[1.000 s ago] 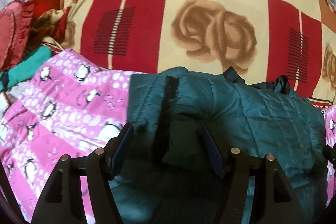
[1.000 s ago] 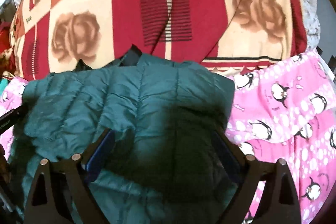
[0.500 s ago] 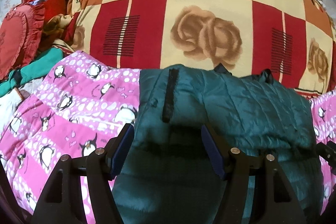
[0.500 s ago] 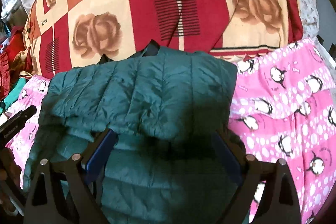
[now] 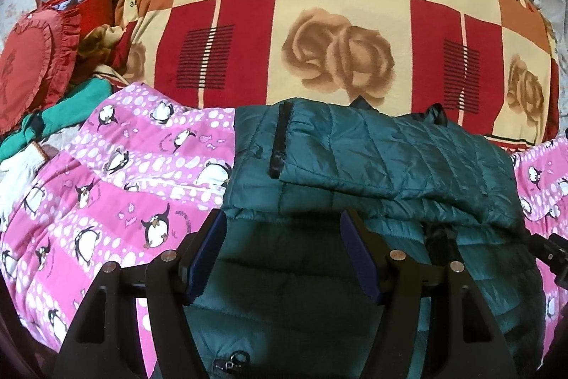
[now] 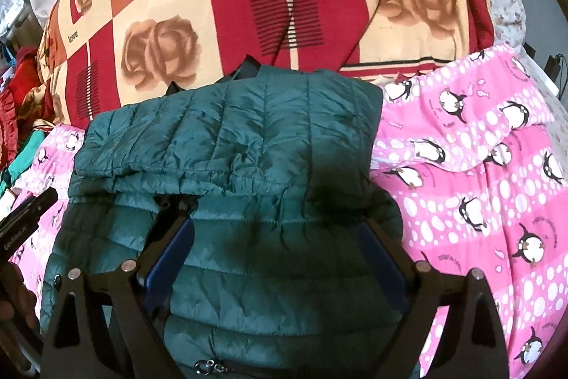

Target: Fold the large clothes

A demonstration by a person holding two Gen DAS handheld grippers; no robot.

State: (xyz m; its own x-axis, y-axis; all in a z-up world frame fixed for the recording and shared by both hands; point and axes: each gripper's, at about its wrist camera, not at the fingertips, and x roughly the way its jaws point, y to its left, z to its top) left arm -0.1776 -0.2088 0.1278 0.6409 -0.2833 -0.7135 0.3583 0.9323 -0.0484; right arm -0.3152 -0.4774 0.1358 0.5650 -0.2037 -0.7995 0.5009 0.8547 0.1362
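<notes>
A teal quilted puffer jacket (image 5: 383, 166) lies on a pink penguin-print blanket (image 5: 117, 187), with its far part folded back over the near part. It also shows in the right wrist view (image 6: 248, 144). My left gripper (image 5: 284, 229) is open and empty, hovering over the jacket's near left part just before the fold edge. My right gripper (image 6: 277, 237) is open and empty, over the jacket's near right part. The near end of the jacket is hidden under both grippers.
A big red, orange and cream rose-print quilt (image 5: 337, 23) rises behind the jacket. A red frilled cushion (image 5: 32, 59), green cloth (image 5: 85, 95) and a white glove (image 5: 17, 166) lie at the left. The pink blanket (image 6: 479, 183) spreads to the right.
Both grippers have pulled back and up from the jacket, staying open. The fold edge, which lay under the fingers, now shows in full ahead of them.
</notes>
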